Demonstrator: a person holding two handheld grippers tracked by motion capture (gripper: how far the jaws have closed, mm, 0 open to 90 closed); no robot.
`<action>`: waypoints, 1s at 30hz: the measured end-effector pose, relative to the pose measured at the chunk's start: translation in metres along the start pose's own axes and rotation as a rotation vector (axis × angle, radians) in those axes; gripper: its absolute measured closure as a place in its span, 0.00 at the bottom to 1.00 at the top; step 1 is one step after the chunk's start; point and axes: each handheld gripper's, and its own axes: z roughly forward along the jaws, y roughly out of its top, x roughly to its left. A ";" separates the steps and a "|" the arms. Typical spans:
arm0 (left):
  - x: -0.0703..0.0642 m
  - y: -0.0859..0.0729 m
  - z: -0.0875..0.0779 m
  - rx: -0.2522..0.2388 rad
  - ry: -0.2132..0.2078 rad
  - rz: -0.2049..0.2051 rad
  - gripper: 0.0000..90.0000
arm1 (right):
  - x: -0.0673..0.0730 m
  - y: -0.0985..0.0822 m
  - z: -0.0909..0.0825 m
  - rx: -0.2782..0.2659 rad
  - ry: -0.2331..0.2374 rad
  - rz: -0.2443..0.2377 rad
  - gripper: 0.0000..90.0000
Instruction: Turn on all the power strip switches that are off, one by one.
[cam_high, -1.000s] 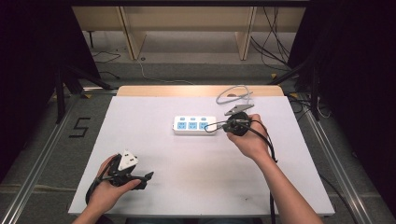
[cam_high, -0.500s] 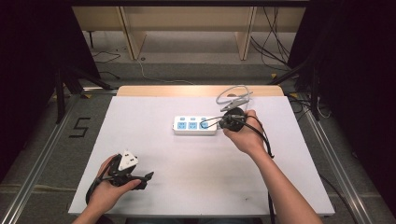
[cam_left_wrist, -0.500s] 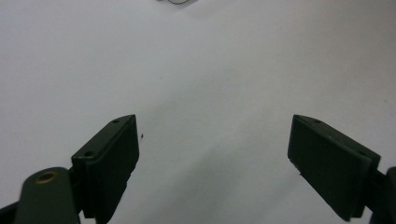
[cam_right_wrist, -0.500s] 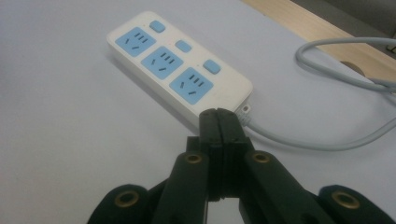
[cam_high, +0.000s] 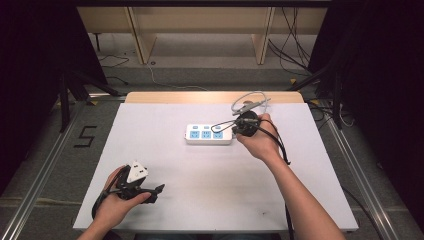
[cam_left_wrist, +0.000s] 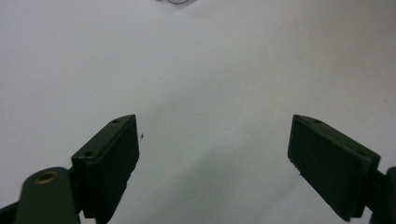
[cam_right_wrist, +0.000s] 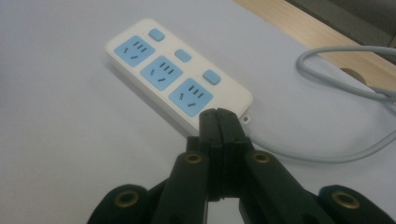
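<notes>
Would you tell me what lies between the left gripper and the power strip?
Bare white table, as the high view shows, separates left gripper from power strip.

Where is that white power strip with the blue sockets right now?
In the high view the power strip lies flat on the white table, toward its far edge, right of centre. The right hand-held gripper sits at its right end, where the grey cable leaves it.

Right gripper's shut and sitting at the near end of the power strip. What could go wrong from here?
1. The right gripper, jaws shut, sits at the power strip end nearest it; pressing a switch may shove the loose strip across the table instead.
2. The grey cord loops close beside that gripper, and its trailing cable could snag it.
3. The left gripper, jaws open, rests far off, so it likely cannot steady the strip.
</notes>
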 end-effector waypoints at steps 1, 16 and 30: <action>0.000 0.000 0.000 0.000 0.000 0.000 0.18 | 0.000 0.001 0.000 0.001 0.001 -0.003 1.00; 0.000 0.000 0.000 0.000 0.000 0.002 0.18 | -0.004 0.014 0.010 0.026 -0.008 0.000 1.00; -0.001 0.000 0.001 -0.002 -0.001 0.001 0.18 | -0.005 0.024 0.019 0.044 -0.006 0.004 1.00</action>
